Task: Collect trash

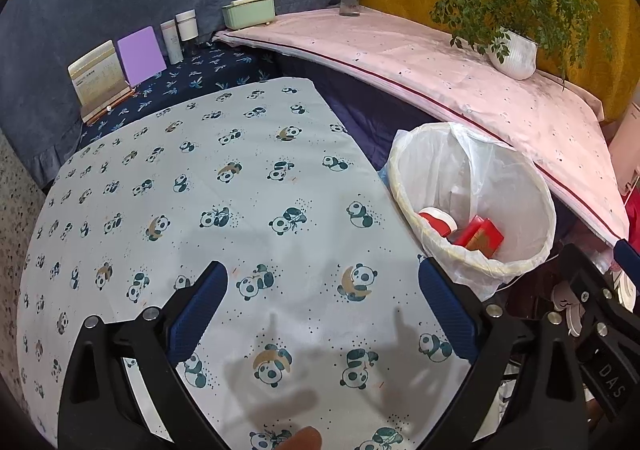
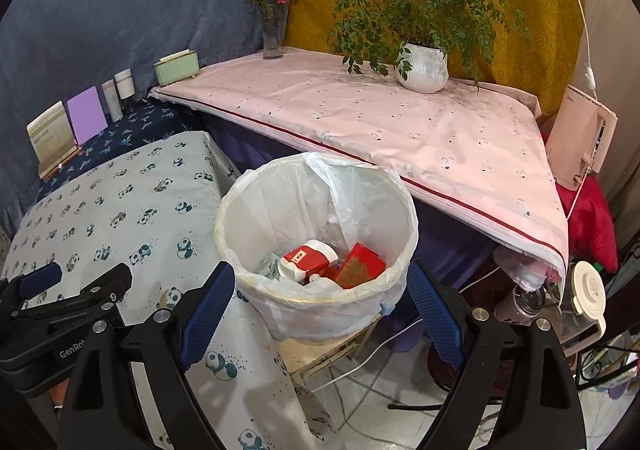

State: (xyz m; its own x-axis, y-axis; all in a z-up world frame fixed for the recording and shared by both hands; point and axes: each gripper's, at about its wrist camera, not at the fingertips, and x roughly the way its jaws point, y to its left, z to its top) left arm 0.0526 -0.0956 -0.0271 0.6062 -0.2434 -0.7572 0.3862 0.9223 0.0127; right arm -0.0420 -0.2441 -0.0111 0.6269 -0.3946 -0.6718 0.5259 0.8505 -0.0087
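In the left wrist view the left gripper (image 1: 322,278) stands with its blue fingers (image 1: 200,302) wide apart and nothing between them; only the bare panda-print cloth (image 1: 180,178) lies under and ahead of them. The trash bin (image 1: 516,270), lined with a thin white bag, sits just beyond the right-hand finger, off the cloth's edge. Inside it a red box (image 1: 482,236) and a red-and-white carton (image 1: 438,222) show. No loose trash is visible on the cloth here, so the collecting looks largely done.

In the right wrist view the right gripper (image 2: 320,290) is also spread, empty, its fingers (image 2: 208,310) flanking the near rim of the bin, which stands straight ahead between the tips. This view looks down deeper: the box and carton (image 2: 308,258) lie among crumpled wrappers, and the bin rests on a small wooden stool (image 2: 332,350), which the left view hides. The left gripper's arm shows at the left edge.

The cartons are probably light, stiff cardboard that dents easily; take them across their flat sides. The liner is thin, slippery and likely to tear; gather it at the rim.
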